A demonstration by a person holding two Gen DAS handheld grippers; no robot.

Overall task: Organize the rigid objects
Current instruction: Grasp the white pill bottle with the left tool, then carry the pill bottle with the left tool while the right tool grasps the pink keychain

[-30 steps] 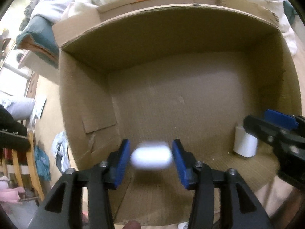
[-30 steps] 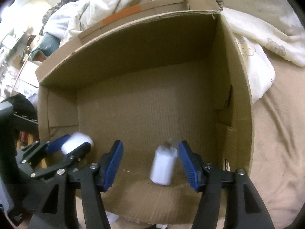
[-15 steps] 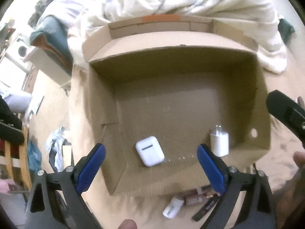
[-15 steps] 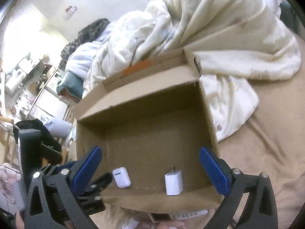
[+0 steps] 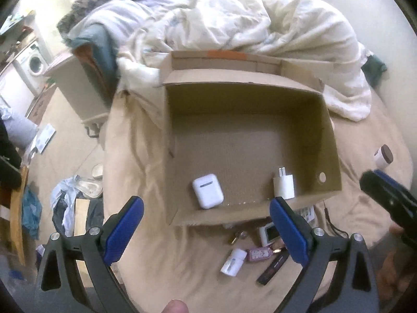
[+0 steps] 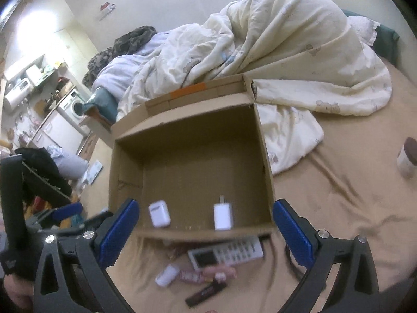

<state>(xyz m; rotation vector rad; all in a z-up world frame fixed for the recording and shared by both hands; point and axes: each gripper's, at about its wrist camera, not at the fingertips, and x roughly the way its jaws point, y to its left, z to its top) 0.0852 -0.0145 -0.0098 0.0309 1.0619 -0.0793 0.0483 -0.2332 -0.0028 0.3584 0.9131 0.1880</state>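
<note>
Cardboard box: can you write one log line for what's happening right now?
left gripper: open, empty | right gripper: open, empty | cardboard box: holds earbud case, charger plug | bed: more items waiting

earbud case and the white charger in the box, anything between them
Nothing; only bare cardboard floor of the box separates the earbud case and the charger, clearest in the left wrist view.
</note>
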